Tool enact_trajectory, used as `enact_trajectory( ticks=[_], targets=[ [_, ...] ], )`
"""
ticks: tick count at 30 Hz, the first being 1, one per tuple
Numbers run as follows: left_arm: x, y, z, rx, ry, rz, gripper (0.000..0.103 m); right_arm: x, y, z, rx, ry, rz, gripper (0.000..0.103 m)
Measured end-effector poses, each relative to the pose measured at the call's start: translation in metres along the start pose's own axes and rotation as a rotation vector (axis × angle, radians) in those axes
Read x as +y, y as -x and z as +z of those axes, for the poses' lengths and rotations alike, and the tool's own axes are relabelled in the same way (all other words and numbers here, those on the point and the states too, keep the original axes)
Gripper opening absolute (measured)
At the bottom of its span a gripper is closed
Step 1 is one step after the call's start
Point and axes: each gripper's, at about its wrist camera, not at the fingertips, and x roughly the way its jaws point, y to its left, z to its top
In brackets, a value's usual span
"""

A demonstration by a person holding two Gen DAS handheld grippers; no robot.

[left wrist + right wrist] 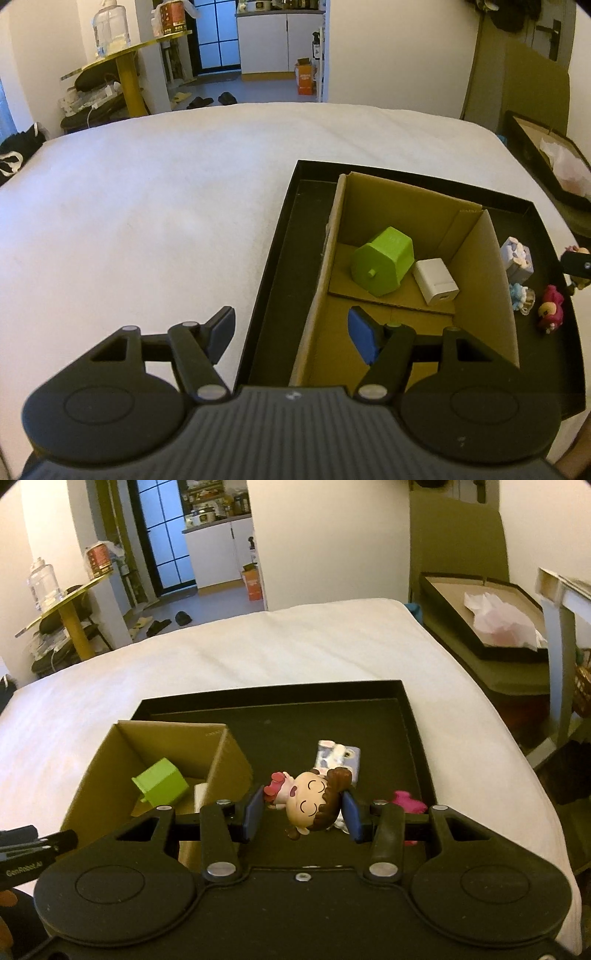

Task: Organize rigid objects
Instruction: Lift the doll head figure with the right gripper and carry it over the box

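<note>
Doll figurine: clamped by its big round head in the right claw, above the black tray.
Feel: likely light, hard, glossy plastic; slips easily.
Hold: across the head's widest part, not the thin limbs.
Left claw: wide, empty, over the cardboard box.

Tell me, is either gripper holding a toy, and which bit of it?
The right gripper holds the brown-haired doll figurine, its blue pads squeezing the sides of the big head. The left gripper is open and holds nothing.
</note>
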Motion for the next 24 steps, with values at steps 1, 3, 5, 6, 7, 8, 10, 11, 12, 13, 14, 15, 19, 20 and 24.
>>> enact_trajectory(
  ticks=[1,3,5,6,7,8,10,11,12,13,14,15,19,20,24],
  targets=[
    [0.001,0.000,0.000,-0.001,0.004,-0.003,0.066,0.003,0.000,0.001,0.000,0.005,0.003,0.044],
    [0.003,0.000,0.000,-0.004,0.009,-0.010,0.066,0.012,0.000,0.003,-0.002,0.021,0.011,0.044],
    [0.006,0.000,-0.001,-0.007,0.017,-0.020,0.066,0.020,-0.001,0.005,-0.004,0.032,0.017,0.044],
    [0.008,0.000,-0.001,-0.006,0.022,-0.026,0.066,0.025,-0.001,0.006,-0.006,0.039,0.021,0.044],
    [0.009,0.000,-0.001,-0.006,0.029,-0.032,0.066,0.030,-0.001,0.007,-0.008,0.045,0.025,0.044],
    [0.011,-0.001,-0.001,-0.004,0.037,-0.039,0.066,0.034,-0.001,0.008,-0.011,0.053,0.028,0.044],
    [0.013,-0.003,-0.001,0.003,0.046,-0.053,0.065,0.043,-0.001,0.011,-0.015,0.063,0.034,0.044],
    [0.014,-0.003,-0.001,0.004,0.049,-0.062,0.064,0.047,-0.001,0.012,-0.017,0.068,0.038,0.044],
    [0.015,-0.004,-0.001,0.004,0.052,-0.068,0.063,0.051,-0.001,0.013,-0.020,0.074,0.041,0.044],
    [0.016,-0.004,-0.001,0.004,0.057,-0.075,0.063,0.055,0.000,0.014,-0.022,0.080,0.042,0.044],
    [0.017,-0.005,-0.001,0.004,0.060,-0.080,0.062,0.060,-0.001,0.014,-0.023,0.087,0.046,0.044],
    [0.018,-0.005,-0.001,0.005,0.063,-0.085,0.062,0.064,-0.001,0.015,-0.025,0.094,0.051,0.044],
    [0.021,-0.007,-0.003,0.012,0.071,-0.109,0.053,0.079,-0.003,0.015,-0.021,0.121,0.063,0.044],
    [0.022,-0.008,-0.003,0.014,0.073,-0.119,0.051,0.082,-0.004,0.015,-0.021,0.126,0.067,0.044],
    [0.026,-0.011,-0.003,0.019,0.092,-0.146,0.031,0.096,-0.008,0.013,-0.006,0.143,0.090,0.044]
  ],
)
